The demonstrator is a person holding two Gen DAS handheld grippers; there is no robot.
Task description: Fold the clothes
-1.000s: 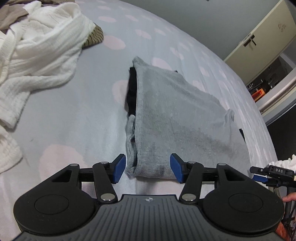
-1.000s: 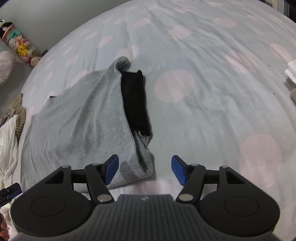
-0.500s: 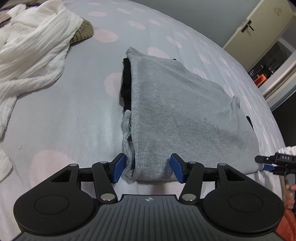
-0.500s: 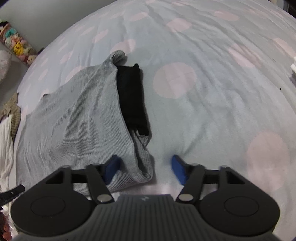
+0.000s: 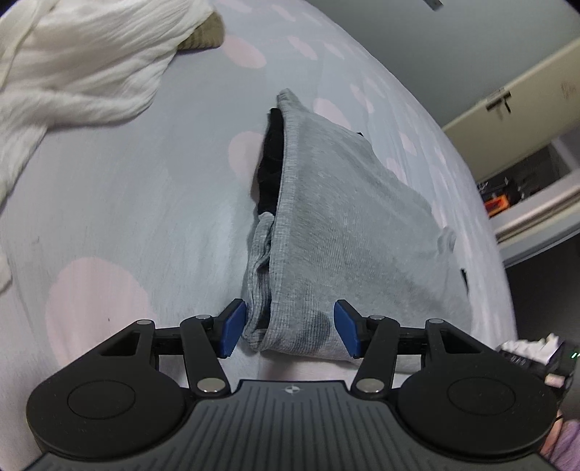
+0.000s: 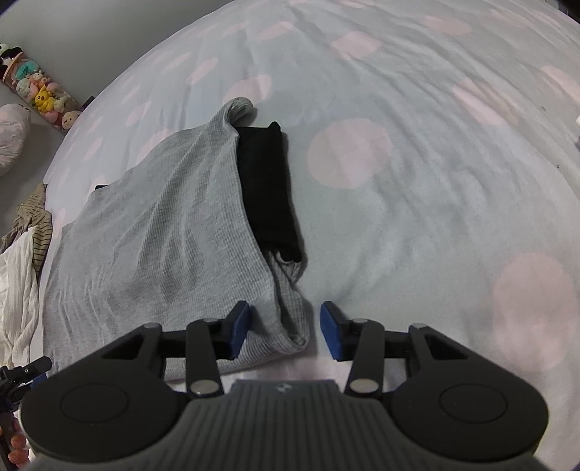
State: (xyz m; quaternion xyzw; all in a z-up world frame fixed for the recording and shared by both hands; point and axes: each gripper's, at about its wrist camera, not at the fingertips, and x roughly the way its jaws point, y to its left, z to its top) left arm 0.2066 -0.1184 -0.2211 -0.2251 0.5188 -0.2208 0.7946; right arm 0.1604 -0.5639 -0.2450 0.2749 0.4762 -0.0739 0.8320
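Pale blue bedding point(image 5: 152, 203) with faded pink dots fills the left wrist view, stretched over a bed that curves away toward a grey wall. On it, near the middle, lies the grey garment point(image 5: 337, 232), folded over so its long edge runs from the far end toward the camera. A black garment point(image 5: 270, 163) shows along its left edge, tucked partly under the grey cloth. The left gripper point(image 5: 291, 331) reaches down to the near left corner of the grey garment — that corner sits between the blue pads, which stand apart on either side and do not press it, so the tool is released. Far left, a heap of white crinkled fabric point(image 5: 83, 65) lies on the bedding with an olive-brown piece point(image 5: 204, 34) peeking from beneath it. Beyond the bed on the right stands a cream cabinet door point(image 5: 514, 119).

From the right wrist view the same bedding point(image 6: 417, 203) spreads wide to the right. The grey garment point(image 6: 159, 232) lies left of centre, and the black garment point(image 6: 270, 181) rests along its right edge, partly covered. The right gripper point(image 6: 284, 333) straddles the near right corner of the grey cloth — its jaws are closing, the fold between them, the right pad clear of the fabric. Far left, a row of small plush toys point(image 6: 36, 90) lines the wall, and striped and white clothes point(image 6: 27, 246) lie at the bed's left edge
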